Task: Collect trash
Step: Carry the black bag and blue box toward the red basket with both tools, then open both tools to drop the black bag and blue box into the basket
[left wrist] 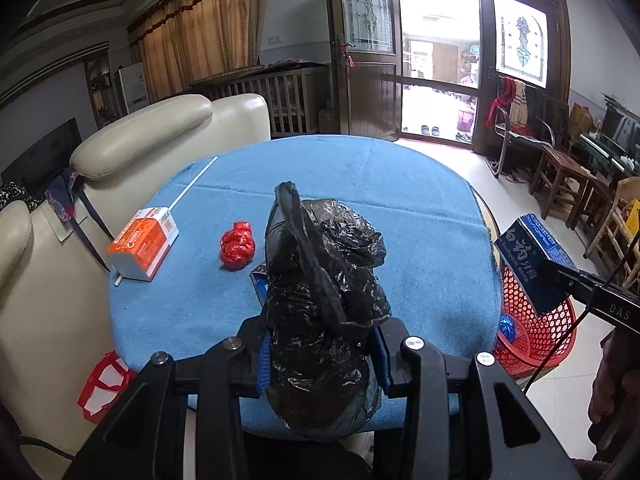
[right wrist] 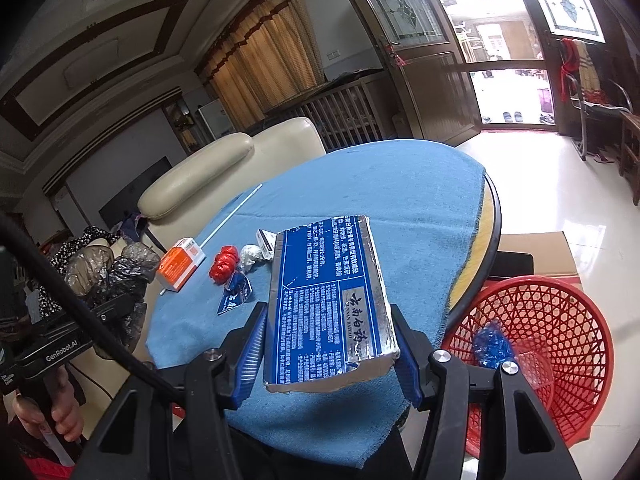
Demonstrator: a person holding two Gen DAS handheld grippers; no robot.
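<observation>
My left gripper [left wrist: 322,354] is shut on a crumpled black plastic bag [left wrist: 324,300] held above the near edge of the blue-clothed round table [left wrist: 400,208]. My right gripper [right wrist: 332,354] is shut on a blue and silver toothpaste box [right wrist: 328,304], held over the table's near right side; the box also shows in the left wrist view [left wrist: 528,256]. A red mesh trash basket [right wrist: 552,340] stands on the floor right of the table with a blue wrapper [right wrist: 492,344] inside. On the table lie an orange and white carton [left wrist: 144,242], a red crumpled wrapper [left wrist: 237,245] and a white straw [left wrist: 192,182].
A silver foil ball [right wrist: 251,257], a small white box [right wrist: 266,240] and a blue torn packet [right wrist: 236,296] lie mid-table. Cream leather chairs [left wrist: 160,132] stand left of the table. A cardboard box [right wrist: 536,252] sits behind the basket. Wooden stools [left wrist: 560,172] stand at the right wall.
</observation>
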